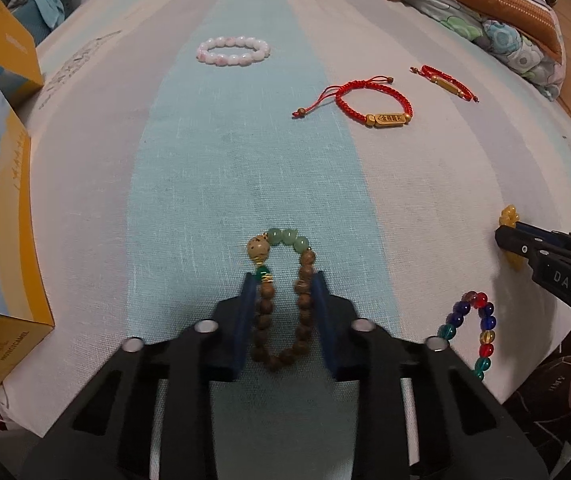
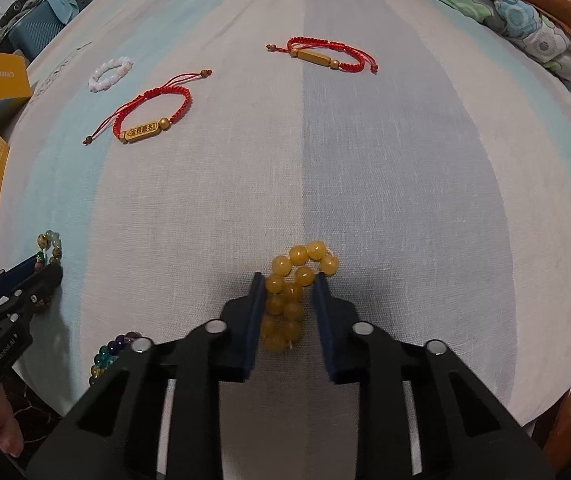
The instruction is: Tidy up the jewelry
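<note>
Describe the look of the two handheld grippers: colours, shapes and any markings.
Both the left gripper and right gripper have angular matte black bodies with cut-out slots, round silver bolt heads and flat dark blue fingers. White lettering marks the bodies' sides; "DAS" is legible on the right gripper's. No cables or sleeves show.

The striped cloth [image 1: 189, 184] covering the tabletop looked like coarse, matt woven linen. The brown bead bracelet [image 1: 281, 312] seemed dull wood, joined by glossy green stone-like beads. The yellow bead bracelet [image 2: 291, 292] appeared waxy, smooth and translucent. The multicoloured bead bracelet [image 1: 473, 328] shone like clear glass. The two red bracelets [image 1: 369, 102] were braided cord with satiny gold-coloured metal charms. The pale pink bracelet [image 1: 232, 51] looked polished. The tongs [image 1: 283, 312] were matt black plastic with blue rubbery pads [image 1: 247, 320]. The boxes [image 1: 1, 240] were smooth printed cardboard.
</note>
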The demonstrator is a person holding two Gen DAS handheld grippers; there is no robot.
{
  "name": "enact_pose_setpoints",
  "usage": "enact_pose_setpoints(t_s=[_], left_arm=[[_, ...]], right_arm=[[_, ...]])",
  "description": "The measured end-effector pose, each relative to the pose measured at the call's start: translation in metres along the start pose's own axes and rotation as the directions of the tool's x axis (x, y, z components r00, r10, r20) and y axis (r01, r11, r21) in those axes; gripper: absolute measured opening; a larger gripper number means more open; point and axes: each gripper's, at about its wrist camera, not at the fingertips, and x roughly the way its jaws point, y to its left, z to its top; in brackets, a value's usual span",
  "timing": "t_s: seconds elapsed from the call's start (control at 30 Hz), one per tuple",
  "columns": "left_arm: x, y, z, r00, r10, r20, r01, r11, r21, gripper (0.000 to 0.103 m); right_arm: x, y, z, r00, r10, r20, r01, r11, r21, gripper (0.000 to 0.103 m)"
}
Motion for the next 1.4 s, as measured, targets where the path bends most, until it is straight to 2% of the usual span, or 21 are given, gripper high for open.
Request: enact_pose_setpoints(t_s=[0.07,0.17,0.53,0.83,1.4], left_arm=[[0.000,0.001,0.000,1.000,-0.015,-0.001,0.015,1.000,-0.004,0.009],[-0.003,0.003,0.001,0.999,-0.046,0.006,0.046,0.999,-0.008,0.007],[-0.013,0.007,0.004,0.997,-0.073,0.036,0.073,0.997,-0.024,0.007],[-0.021,0.006,0.004,0.996,-0.071,0.052,0.071,0.997,-0.014,0.007],[-0.060,0.011,0.025,0.995,-0.040,0.089,0.042,0.999,-0.013,0.007]], right_arm=[[0.000,0.000,0.001,1.000,0.002,0.002,-0.002,1.000,0.003,0.017],[-0.003,-0.003,-0.001,1.000,0.016,0.010,-0.016,1.000,0.017,0.017],[-0.016,-0.006,0.000,0.996,0.059,0.065,-0.061,0.998,0.034,0.017],[-0.024,-0.005,-0.001,0.994,0.064,0.090,-0.067,0.997,0.034,0.017],[-0.061,0.000,0.010,0.987,0.046,0.154,-0.054,0.998,0.046,0.017]])
